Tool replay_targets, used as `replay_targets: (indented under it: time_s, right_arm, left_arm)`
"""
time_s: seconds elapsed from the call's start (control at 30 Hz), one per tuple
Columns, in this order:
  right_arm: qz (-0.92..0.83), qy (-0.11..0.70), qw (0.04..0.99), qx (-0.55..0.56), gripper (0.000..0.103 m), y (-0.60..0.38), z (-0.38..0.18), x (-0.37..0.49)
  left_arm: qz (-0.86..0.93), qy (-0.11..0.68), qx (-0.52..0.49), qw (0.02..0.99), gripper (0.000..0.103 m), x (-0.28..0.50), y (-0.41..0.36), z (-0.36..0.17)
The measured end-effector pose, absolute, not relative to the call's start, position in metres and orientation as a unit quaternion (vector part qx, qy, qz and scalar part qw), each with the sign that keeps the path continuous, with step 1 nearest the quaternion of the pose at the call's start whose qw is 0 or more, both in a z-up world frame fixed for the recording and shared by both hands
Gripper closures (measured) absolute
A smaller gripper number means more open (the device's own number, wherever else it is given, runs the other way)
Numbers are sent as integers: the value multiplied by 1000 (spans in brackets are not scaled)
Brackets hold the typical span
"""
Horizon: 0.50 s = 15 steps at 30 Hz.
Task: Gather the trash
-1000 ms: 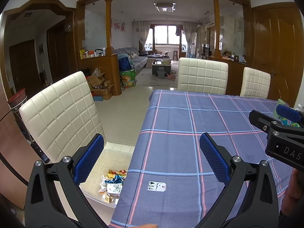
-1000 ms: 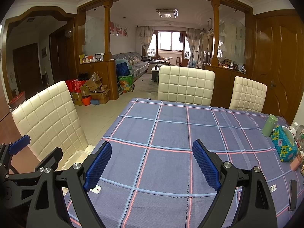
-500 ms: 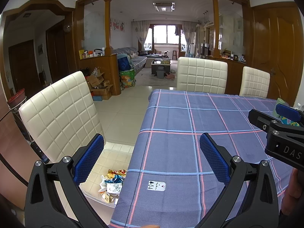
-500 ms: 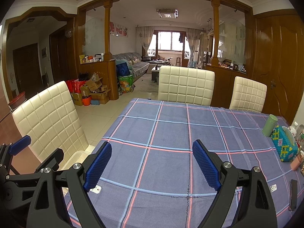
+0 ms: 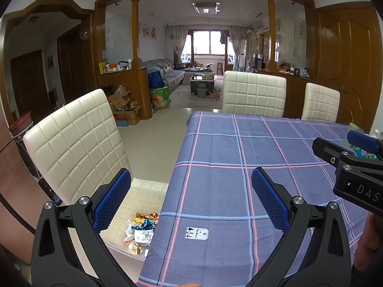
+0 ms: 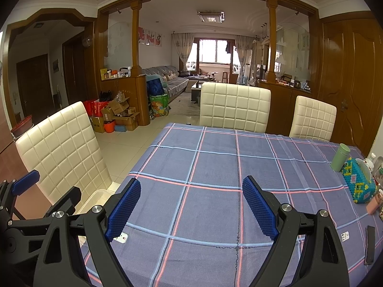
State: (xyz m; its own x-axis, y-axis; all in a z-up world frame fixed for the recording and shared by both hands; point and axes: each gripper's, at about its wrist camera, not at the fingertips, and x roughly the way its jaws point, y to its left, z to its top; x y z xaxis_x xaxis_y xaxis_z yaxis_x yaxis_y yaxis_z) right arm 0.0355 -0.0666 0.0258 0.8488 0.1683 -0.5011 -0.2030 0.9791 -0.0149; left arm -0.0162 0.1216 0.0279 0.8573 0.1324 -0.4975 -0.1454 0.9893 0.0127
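Observation:
A heap of crumpled snack wrappers (image 5: pixel 141 233) lies in a clear plastic bin (image 5: pixel 143 191) on the seat of the cream chair (image 5: pixel 79 143) left of the table. My left gripper (image 5: pixel 191 201) hangs open above the table's left edge, over the bin and cloth, nothing between its blue pads. My right gripper (image 6: pixel 191 205) is open too, over the plaid tablecloth (image 6: pixel 215 167), holding nothing. In the left wrist view the right gripper's body (image 5: pixel 347 167) shows at the right edge; in the right wrist view the left gripper's body (image 6: pixel 31 210) shows at the lower left.
A small white tag (image 5: pixel 197 233) lies on the cloth near the front edge. A green cup (image 6: pixel 340 156), a beaded tissue box (image 6: pixel 357 183) and a dark phone (image 6: pixel 369 245) sit at the table's right side. Two more cream chairs (image 6: pixel 235 106) stand at the far end.

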Motion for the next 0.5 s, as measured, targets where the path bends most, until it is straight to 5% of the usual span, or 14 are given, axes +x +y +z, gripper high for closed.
replay_targets:
  time_s: [0.5]
  right_arm:
    - [95, 259, 961, -26, 18, -66, 27, 36]
  left_arm:
    - [86, 275, -22, 957, 4, -12, 119, 24]
